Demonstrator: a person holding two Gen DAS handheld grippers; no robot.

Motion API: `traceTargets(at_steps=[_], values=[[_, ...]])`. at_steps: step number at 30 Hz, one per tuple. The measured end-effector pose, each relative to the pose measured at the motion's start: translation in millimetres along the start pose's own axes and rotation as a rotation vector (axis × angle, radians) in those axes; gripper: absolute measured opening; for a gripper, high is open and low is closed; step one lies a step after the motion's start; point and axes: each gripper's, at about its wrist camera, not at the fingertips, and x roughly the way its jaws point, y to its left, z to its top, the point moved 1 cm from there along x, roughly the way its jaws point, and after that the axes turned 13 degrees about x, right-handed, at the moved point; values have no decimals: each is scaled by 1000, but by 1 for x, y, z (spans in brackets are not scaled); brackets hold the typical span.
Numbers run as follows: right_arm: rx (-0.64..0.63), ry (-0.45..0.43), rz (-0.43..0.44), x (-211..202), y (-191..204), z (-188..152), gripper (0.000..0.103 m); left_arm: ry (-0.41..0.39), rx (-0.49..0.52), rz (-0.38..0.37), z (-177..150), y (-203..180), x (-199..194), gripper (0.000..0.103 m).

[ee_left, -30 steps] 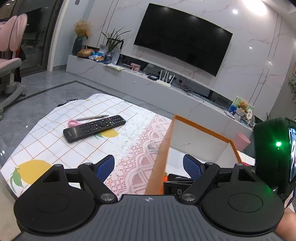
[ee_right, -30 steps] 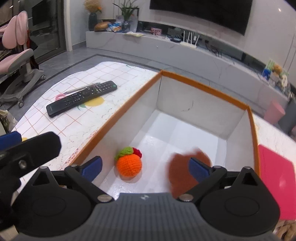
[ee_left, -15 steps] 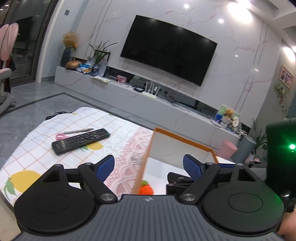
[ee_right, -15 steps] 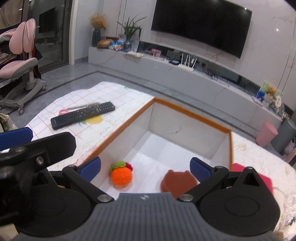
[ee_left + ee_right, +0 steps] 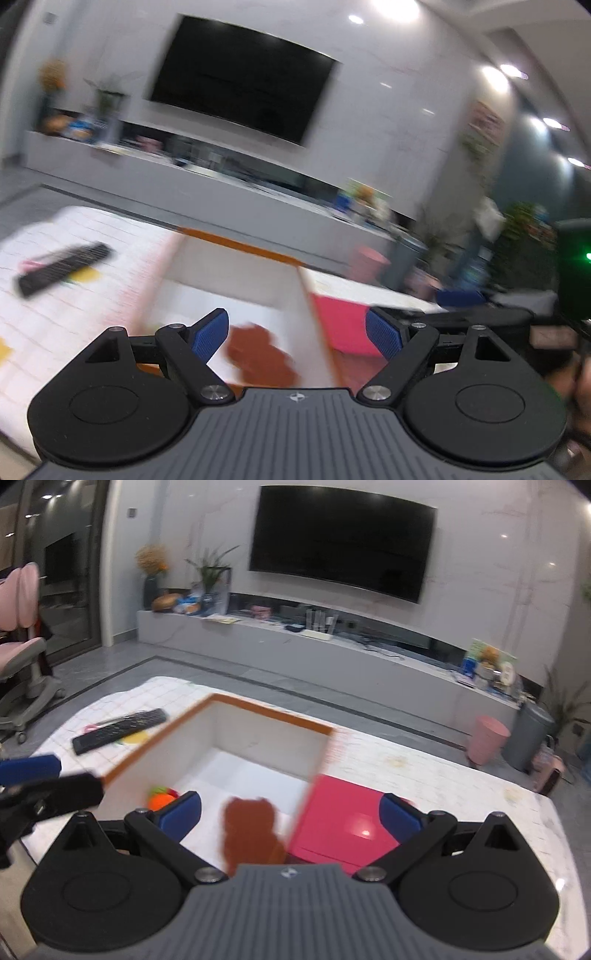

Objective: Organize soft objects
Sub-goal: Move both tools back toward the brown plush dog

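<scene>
A white box with an orange rim point(image 5: 273, 710) stands on the table; it also shows in the left wrist view point(image 5: 236, 242). Inside lie a brown bear-shaped soft toy point(image 5: 251, 834) and an orange crocheted ball with a green and red top point(image 5: 160, 799). The bear also shows, blurred, in the left wrist view point(image 5: 258, 356). My right gripper point(image 5: 290, 810) is open and empty, above the box's near right corner. My left gripper point(image 5: 297, 332) is open and empty, above the box's near side. Its finger point(image 5: 31, 766) shows at the left of the right wrist view.
A pink flat pad point(image 5: 351, 827) lies right of the box. A black remote point(image 5: 118, 729) lies on the checked tablecloth point(image 5: 74, 734) to the left, with a pen behind it. A TV wall, a low cabinet and a pink bin point(image 5: 487, 738) stand beyond the table.
Both grippers have lifted and drawn back from the box, staying open. The left view has swung right and is blurred. The brown bear, seen blurred mid-fall a second ago, now lies in the box.
</scene>
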Motion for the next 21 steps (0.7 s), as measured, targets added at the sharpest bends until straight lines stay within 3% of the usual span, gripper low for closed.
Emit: traceTargets(at_steps=[8,12,21], values=[[14,15,-151,-27,-88,-27,100,35,106,-88,-19,-58,20,98],[94,33,-212,-24,-133,-55,101,45,149,-41,-36,-78,37,98],[216,219,-285,26,-206,-112,100,110,367,3,-89,-110,57,98]])
